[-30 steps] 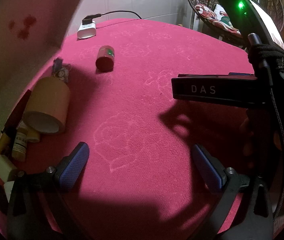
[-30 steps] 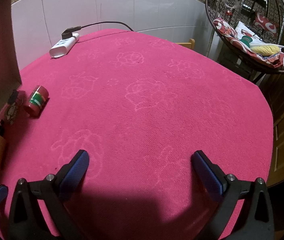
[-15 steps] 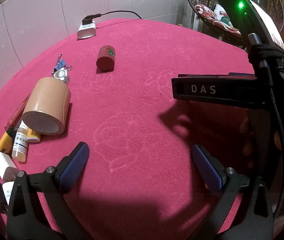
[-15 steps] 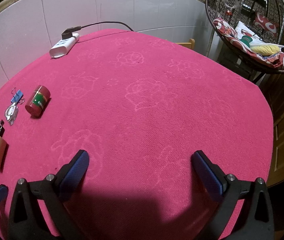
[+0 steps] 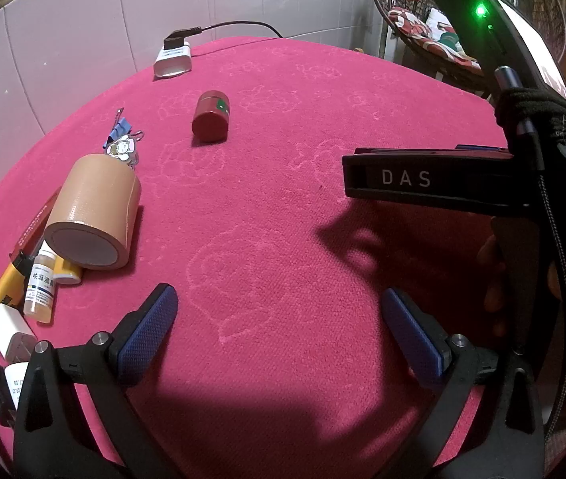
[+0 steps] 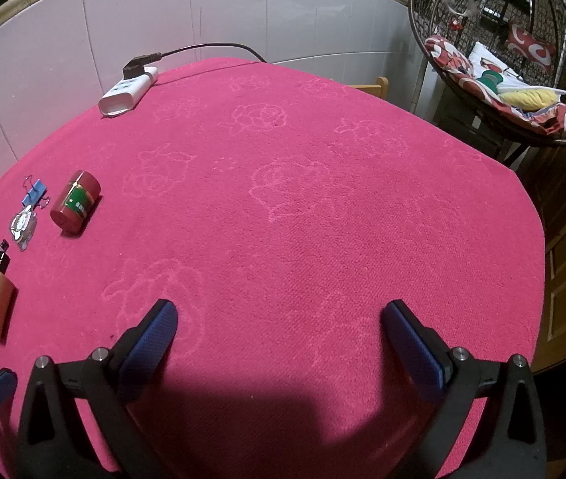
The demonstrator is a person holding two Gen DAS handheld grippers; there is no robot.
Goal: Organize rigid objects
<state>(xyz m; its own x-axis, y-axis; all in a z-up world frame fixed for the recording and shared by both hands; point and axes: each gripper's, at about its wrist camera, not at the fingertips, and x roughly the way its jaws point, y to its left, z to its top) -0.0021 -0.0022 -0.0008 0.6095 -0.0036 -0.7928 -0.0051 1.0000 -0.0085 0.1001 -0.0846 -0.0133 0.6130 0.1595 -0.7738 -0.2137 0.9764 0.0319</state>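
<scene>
fingers: both pairs spread, nothing held | tape roll: judged stiff, light; best taken across its flat ends

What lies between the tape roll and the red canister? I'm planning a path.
Left wrist view: a keychain charm with blue binder clip beside the tape roll; bare cloth before the red canister.
</scene>
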